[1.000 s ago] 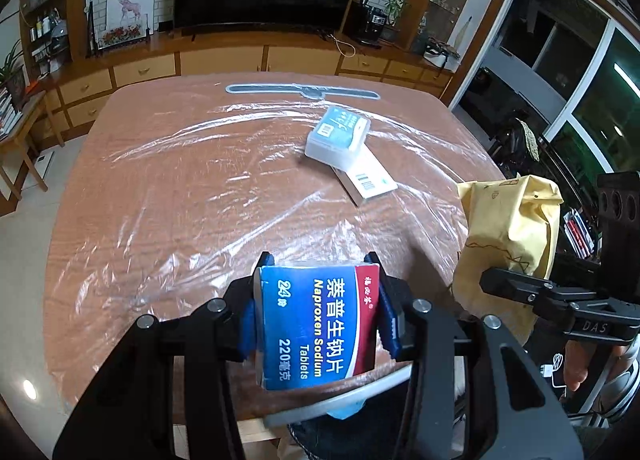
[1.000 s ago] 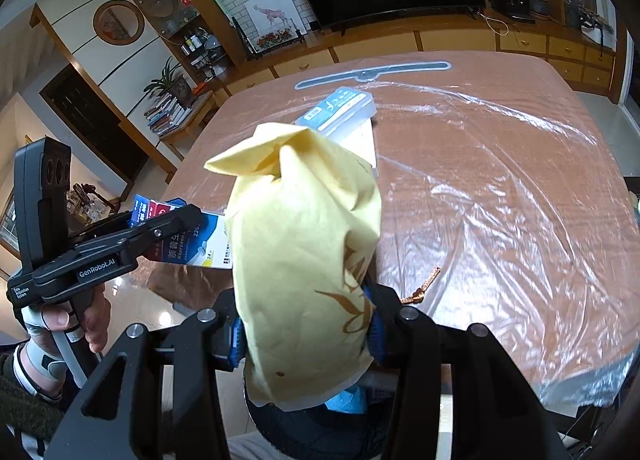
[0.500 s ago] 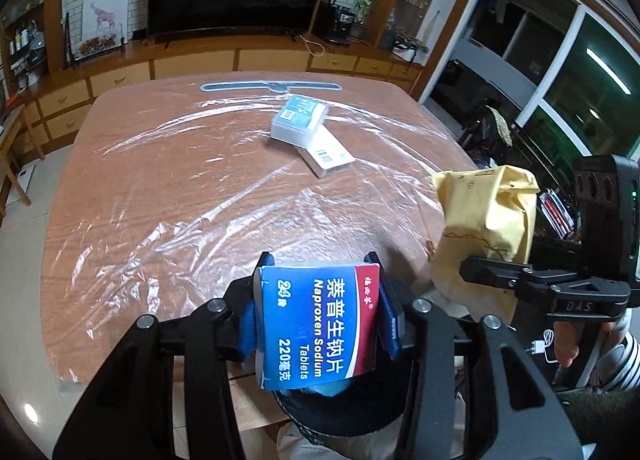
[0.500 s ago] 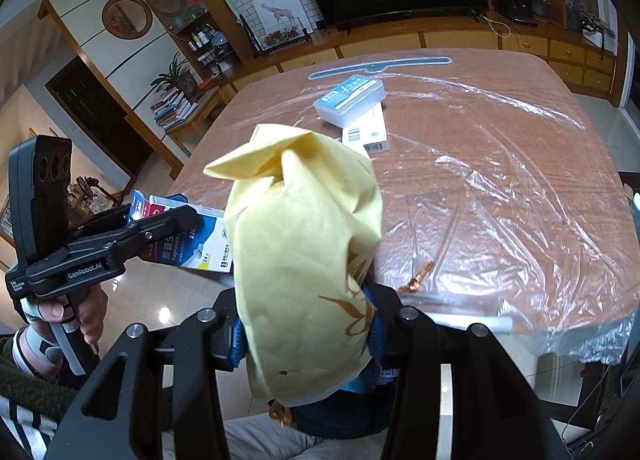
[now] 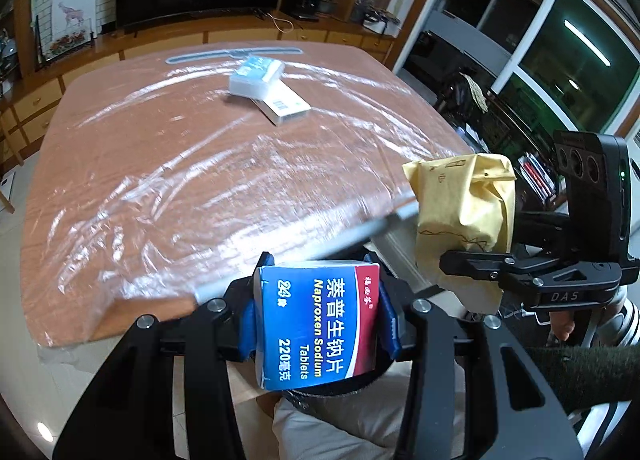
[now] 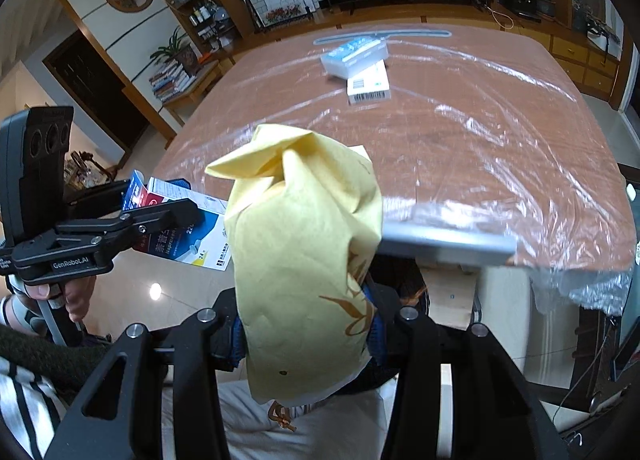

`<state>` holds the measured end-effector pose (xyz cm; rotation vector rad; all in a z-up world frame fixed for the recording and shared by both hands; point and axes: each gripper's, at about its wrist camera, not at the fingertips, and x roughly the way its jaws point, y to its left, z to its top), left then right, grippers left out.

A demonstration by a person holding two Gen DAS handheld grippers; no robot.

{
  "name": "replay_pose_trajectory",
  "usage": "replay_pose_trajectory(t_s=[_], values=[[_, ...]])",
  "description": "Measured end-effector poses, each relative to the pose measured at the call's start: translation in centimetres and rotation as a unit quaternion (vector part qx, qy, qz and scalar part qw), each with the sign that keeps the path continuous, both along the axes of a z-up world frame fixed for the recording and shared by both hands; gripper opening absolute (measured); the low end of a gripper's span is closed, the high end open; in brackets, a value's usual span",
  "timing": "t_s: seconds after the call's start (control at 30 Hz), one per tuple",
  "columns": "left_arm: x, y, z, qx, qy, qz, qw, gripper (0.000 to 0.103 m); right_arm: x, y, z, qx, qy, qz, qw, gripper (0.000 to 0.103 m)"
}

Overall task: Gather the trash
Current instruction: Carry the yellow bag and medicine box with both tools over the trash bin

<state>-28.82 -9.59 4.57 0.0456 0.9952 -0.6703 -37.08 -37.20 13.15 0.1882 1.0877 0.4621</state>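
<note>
My left gripper (image 5: 318, 314) is shut on a blue and red tablet box (image 5: 316, 320), held off the near edge of the table over a person's lap. The same box (image 6: 188, 232) shows at the left of the right wrist view, in the left gripper (image 6: 176, 220). A crumpled yellow paper bag (image 6: 304, 260) fills the jaws of my right gripper (image 6: 306, 334), which is shut on it. In the left wrist view that bag (image 5: 464, 212) hangs at the right, just past the table's corner, with the right gripper (image 5: 472, 260) around it.
Clear plastic film covers the wooden table (image 5: 180, 164). A white and blue box (image 5: 256, 76) lies on a flat white carton (image 5: 284, 102) at the far middle. A grey strip (image 6: 444, 242) runs along the near edge. Cabinets and a television stand behind.
Both grippers have drawn back from the table with their loads, so the table edge now lies ahead of them. The boxes on the table look farther away.
</note>
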Motion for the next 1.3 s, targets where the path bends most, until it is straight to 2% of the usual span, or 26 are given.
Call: replay_pose_trajectory(t_s=[0.53,0.97,1.3], values=[[-1.7,-1.0,-4.4,0.043,0.035,-0.028,0.9981,0.048,-2.0,1.5,-4.2,-0.048,0.043,0.022,0.998,0.045],[-1.8,-2.0,-7.8,0.08,0.052,-0.028,0.995,0.048,-1.9,1.9,-7.9,-0.069,0.077,0.022,0.994,0.045],[-1.7,-2.5,-9.5,0.101,0.06,-0.032,0.9926,0.048,-1.4,2.8,-9.4,-0.091,0.083,0.034,0.992,0.045]])
